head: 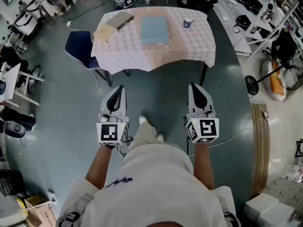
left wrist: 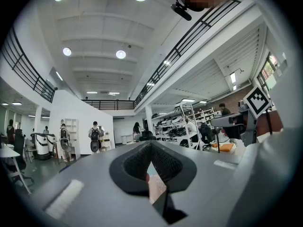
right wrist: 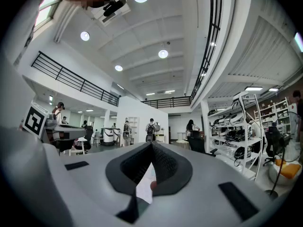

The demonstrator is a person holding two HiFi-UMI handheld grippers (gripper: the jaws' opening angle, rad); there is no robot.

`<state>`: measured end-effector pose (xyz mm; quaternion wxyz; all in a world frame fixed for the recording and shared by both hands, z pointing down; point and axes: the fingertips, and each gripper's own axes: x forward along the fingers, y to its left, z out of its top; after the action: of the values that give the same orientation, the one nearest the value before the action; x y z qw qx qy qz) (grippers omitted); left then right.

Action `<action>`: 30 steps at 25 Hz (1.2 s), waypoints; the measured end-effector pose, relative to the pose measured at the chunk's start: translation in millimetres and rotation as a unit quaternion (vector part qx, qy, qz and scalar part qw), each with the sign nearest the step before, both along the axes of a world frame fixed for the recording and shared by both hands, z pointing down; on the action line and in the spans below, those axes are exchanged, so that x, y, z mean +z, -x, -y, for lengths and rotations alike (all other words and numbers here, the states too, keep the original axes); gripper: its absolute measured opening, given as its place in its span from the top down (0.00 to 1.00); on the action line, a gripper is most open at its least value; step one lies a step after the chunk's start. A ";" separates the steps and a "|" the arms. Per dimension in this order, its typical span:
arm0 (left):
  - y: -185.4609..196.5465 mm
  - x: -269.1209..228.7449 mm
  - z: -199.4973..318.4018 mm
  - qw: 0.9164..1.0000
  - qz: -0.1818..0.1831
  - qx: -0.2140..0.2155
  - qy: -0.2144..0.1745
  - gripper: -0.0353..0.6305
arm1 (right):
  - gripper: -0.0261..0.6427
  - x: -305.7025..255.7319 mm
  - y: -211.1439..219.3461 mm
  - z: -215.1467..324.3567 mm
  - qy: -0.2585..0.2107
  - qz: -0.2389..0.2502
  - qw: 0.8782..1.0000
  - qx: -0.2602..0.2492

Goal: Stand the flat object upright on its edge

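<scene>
A light-blue flat rectangular object lies flat in the middle of a table covered with a pale checked cloth, at the far end of the head view. I stand well back from the table. My left gripper and right gripper are held level over the floor, side by side, both short of the table's near edge. In the left gripper view the left gripper has its jaws together with nothing held. In the right gripper view the right gripper looks the same, shut and empty.
On the table are also a dark mug at the right, a grey notebook and a tan flat item at the left. A blue chair stands at the table's left. Shelving and a stand line the right side.
</scene>
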<state>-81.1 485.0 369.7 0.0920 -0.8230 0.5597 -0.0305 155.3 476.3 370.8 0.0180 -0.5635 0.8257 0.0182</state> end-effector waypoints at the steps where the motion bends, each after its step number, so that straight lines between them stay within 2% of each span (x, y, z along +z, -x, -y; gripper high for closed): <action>1: -3.2 -0.3 0.1 1.000 0.001 -0.002 0.003 0.94 | 0.96 -0.9 -3.3 -1.1 -0.001 0.006 1.000 -0.003; 8: -18.5 11.7 1.0 1.000 0.008 0.002 0.023 0.94 | 0.96 11.7 -14.7 -15.8 0.013 0.000 1.000 0.001; 13: -20.7 12.0 1.5 1.000 0.004 0.023 0.014 0.94 | 0.95 10.3 -21.4 -14.6 0.016 0.024 0.999 0.017; 18: -7.2 12.4 6.2 1.000 -0.008 0.016 0.016 0.94 | 0.94 10.1 -17.8 -2.9 0.015 0.012 1.000 0.015; 23: 9.1 6.6 12.2 1.000 -0.007 -0.004 0.014 0.94 | 0.86 9.4 1.1 9.9 0.023 0.010 1.000 -0.007; 27: 16.9 4.5 17.1 1.000 -0.004 -0.011 0.021 0.94 | 0.75 9.4 20.6 15.1 0.031 -0.003 0.999 -0.026; 30: 15.8 1.7 19.3 1.000 -0.005 -0.010 0.022 0.89 | 0.67 7.6 24.6 17.6 0.037 -0.005 0.999 -0.034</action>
<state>-96.9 465.7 371.4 0.0708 -0.8196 0.5672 -0.0395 130.7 458.7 378.4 -0.0066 -0.5352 0.8446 -0.0103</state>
